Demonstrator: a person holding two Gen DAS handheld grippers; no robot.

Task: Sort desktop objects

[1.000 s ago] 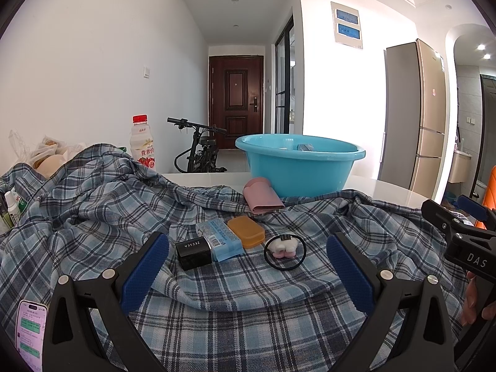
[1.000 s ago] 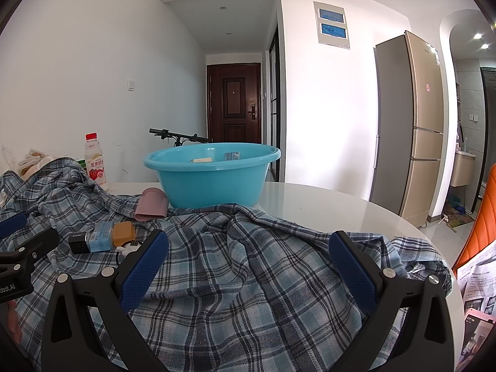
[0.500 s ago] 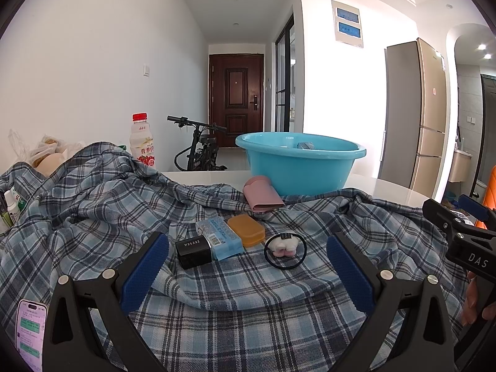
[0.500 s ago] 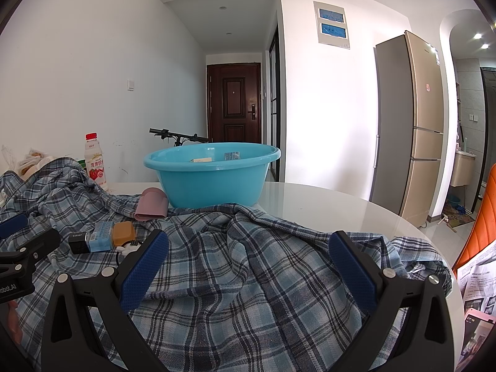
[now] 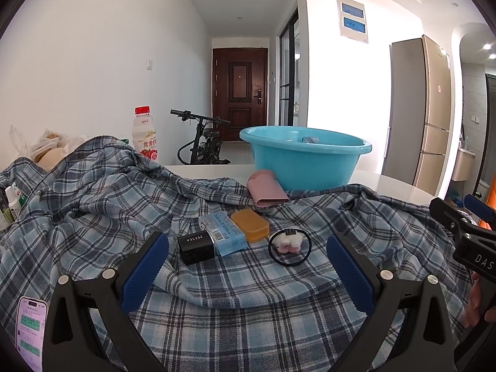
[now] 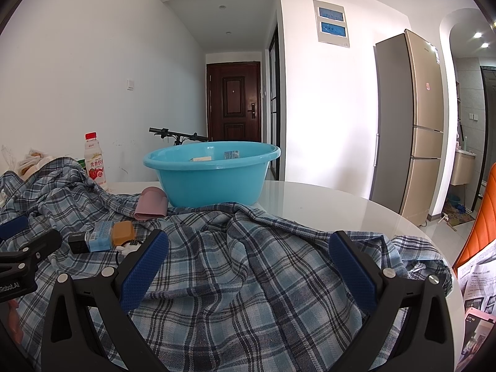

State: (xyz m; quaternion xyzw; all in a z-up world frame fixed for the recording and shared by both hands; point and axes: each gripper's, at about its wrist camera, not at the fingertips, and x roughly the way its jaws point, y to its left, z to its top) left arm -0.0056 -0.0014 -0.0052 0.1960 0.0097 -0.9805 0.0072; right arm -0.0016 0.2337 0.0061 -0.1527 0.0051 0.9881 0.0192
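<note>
On a blue plaid cloth [image 5: 102,217] lie a black box [image 5: 196,247], a light blue pack [image 5: 222,232], an orange case [image 5: 250,225], a black hair tie with a pink-white charm [image 5: 290,245] and a pink wallet [image 5: 266,188]. A turquoise basin [image 5: 305,158] stands behind them with small items inside. My left gripper [image 5: 246,265] is open and empty, just short of the objects. My right gripper [image 6: 248,262] is open and empty over bare cloth, right of the objects [image 6: 102,235]; the basin [image 6: 210,173] lies ahead.
A drink bottle [image 5: 144,136] and a plastic bag [image 5: 46,148] stand at the back left. A phone [image 5: 29,328] lies at the near left. The white round table [image 6: 325,201] shows bare to the right. An orange chair [image 6: 483,217] and papers are at the far right.
</note>
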